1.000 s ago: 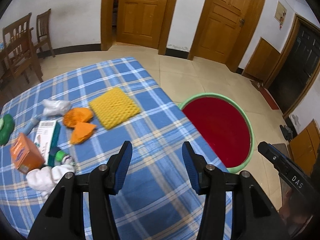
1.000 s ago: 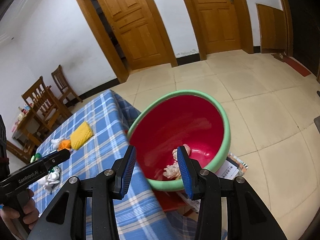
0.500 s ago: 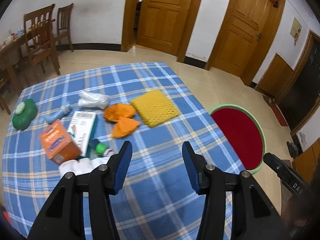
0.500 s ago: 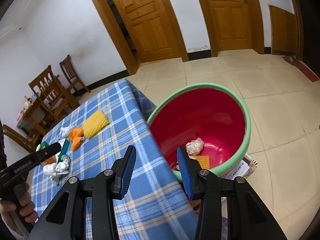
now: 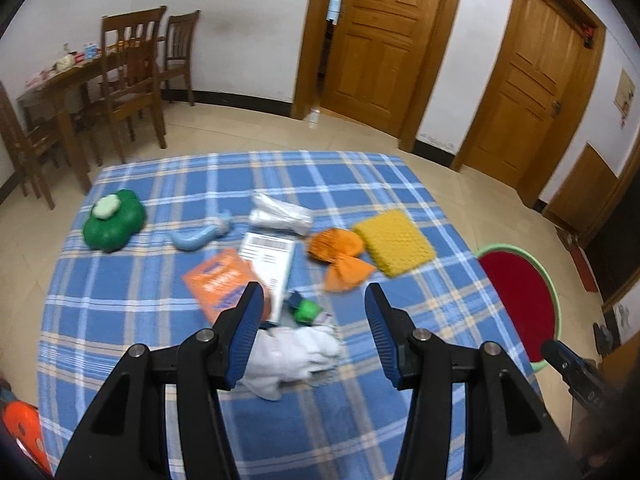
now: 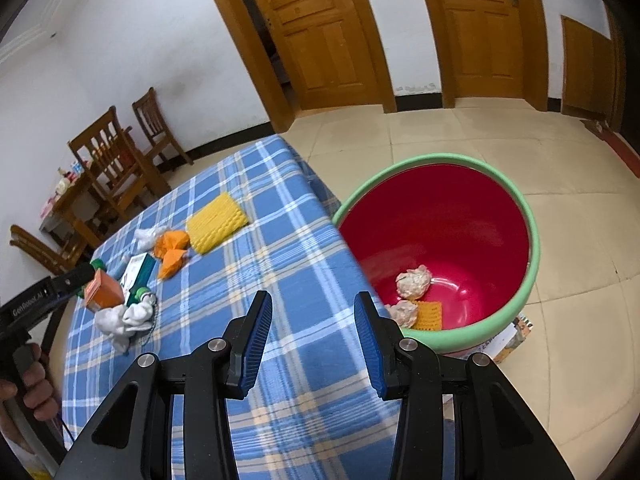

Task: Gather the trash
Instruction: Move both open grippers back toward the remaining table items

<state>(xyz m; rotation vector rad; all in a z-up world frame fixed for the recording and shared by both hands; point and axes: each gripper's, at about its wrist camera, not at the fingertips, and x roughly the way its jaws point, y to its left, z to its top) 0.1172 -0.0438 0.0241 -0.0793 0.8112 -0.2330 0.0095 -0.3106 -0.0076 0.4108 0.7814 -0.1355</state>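
A table under a blue plaid cloth [image 5: 168, 184] carries the trash, all of it gathered toward the left half as seen from the left gripper [image 5: 314, 308]. That gripper hangs over the near part of the cloth with its blue pads spread, and the gap has just been widening a little; nothing is pinched. A crumpled white rag [image 5: 296, 350] lies on the cloth below and between the pads, loose and lumpy, not touched by them. Just beyond it sits a small green cap [image 5: 306, 310]. Past that, an orange box [image 5: 216, 284] lies flat beside a white carton [image 5: 268, 260] with a barcode label. Two crumpled orange papers [image 5: 340, 256] lie touching each other, one puffy and round, the other folded to a point. Just beside them is a yellow sponge [image 5: 394, 242], square with a dimpled surface. Farther back lie a clear plastic wrapper [image 5: 280, 216], a pale blue tube [image 5: 200, 236], bent, and a green lobed lump [image 5: 114, 224] with a white patch on top, blurred.

The right gripper [image 6: 312, 320] hangs over the table's near corner, its pads also apart and empty. Beside that corner, on the tiled floor, stands a bin [image 6: 532, 256], red inside with a green rim. At its bottom lie two wads of paper [image 6: 414, 282], whitish, and a small orange waffled scrap [image 6: 430, 316] touching the nearer wad. A hand [image 6: 34, 384] at the left edge grips the other tool's handle.
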